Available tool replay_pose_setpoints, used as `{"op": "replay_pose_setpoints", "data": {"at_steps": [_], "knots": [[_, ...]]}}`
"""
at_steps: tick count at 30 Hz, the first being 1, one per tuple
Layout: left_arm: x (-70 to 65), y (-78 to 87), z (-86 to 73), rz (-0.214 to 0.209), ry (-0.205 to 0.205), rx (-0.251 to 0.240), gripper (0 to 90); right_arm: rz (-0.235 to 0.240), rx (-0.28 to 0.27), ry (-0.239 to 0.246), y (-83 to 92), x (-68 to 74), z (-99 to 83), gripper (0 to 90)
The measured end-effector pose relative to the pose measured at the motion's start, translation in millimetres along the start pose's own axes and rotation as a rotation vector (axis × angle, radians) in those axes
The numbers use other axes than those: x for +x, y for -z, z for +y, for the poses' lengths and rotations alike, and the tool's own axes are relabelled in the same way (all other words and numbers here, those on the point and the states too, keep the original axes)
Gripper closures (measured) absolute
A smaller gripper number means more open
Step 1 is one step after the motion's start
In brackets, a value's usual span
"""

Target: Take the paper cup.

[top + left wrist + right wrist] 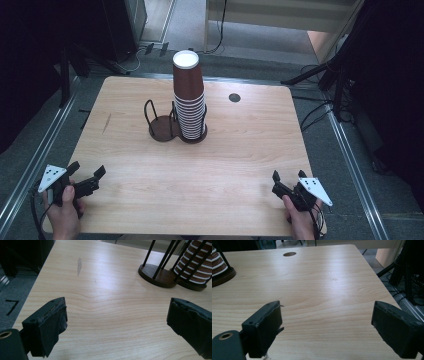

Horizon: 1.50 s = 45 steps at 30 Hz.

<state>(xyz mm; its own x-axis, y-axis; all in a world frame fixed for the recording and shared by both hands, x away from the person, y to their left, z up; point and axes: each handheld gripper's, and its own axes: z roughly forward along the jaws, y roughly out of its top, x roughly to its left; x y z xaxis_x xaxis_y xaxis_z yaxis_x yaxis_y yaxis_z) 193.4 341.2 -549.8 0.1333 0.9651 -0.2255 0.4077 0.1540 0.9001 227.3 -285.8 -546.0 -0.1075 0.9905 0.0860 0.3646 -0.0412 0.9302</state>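
Observation:
A tall stack of brown paper cups (189, 97) with white rims stands upside down in the right ring of a dark two-ring wire holder (170, 125) at the table's middle back. The holder's left ring is empty (157, 275). The cup stack (197, 262) shows at the top right of the left gripper view, and its edge (217, 263) at the far left of the right gripper view. My left gripper (89, 172) rests near the front left corner, jaws wide apart over bare wood (115, 315). My right gripper (288, 175) sits near the front right corner, open too (325, 322).
The wooden table (235, 150) has a small round hole (234, 97) at the back right and a faint scuff (79, 265) at the left. Dark stands and cables crowd the floor around the table. The table's right edge lies close to my right gripper.

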Motion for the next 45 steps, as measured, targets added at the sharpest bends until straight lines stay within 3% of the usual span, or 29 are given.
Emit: {"op": "replay_pose_setpoints", "data": {"at_steps": [4, 6, 16, 18, 22, 27, 30, 32, 35, 38, 45], "knots": [[-0.8, -2.2, 0.2, 0.016, -0.007, 0.008, 3.8, 0.009, 0.008, 0.021, -1.7, 4.7, 0.3, 14.7], [-0.8, -3.5, 0.5, 0.016, -0.009, 0.016, 3.9, 0.009, 0.009, 0.064, -2.2, 8.4, 0.1, 12.7], [-4.2, -6.3, -0.1, 0.023, -0.032, 0.029, 3.9, -0.005, 0.023, 0.006, -10.5, 19.6, 17.9, 5.6], [-5.1, -5.9, -0.6, 0.030, -0.036, 0.031, 3.8, -0.012, 0.016, 0.021, -8.7, 21.7, 23.8, 5.5], [-6.7, -6.9, -0.8, 0.031, -0.049, 0.035, 3.9, 0.017, 0.012, 0.042, -3.6, 29.0, 38.2, 3.8], [-7.1, -6.9, -0.9, 0.024, -0.052, 0.041, 3.9, 0.050, 0.018, 0.022, -3.5, 36.7, 42.6, 3.4], [-7.4, -7.4, -0.7, 0.022, -0.058, 0.044, 3.9, 0.073, 0.022, 0.008, -8.9, 40.9, 35.7, 3.4], [-7.5, -7.6, -0.7, 0.013, -0.058, 0.045, 3.9, 0.058, 0.035, 0.038, -15.8, 45.7, 30.9, 3.4], [-7.6, -7.9, -0.5, 0.009, -0.062, 0.050, 3.9, 0.066, 0.032, 0.042, -18.3, 50.3, 31.0, 3.4], [-9.4, -8.0, -0.9, 0.008, -0.077, 0.050, 3.9, 0.075, 0.013, 0.069, -20.2, 60.8, 37.3, 3.4], [-8.8, -8.8, -0.5, 0.001, -0.078, 0.058, 3.9, 0.104, -0.004, 0.061, -28.9, 79.4, 51.5, 3.4]]}}
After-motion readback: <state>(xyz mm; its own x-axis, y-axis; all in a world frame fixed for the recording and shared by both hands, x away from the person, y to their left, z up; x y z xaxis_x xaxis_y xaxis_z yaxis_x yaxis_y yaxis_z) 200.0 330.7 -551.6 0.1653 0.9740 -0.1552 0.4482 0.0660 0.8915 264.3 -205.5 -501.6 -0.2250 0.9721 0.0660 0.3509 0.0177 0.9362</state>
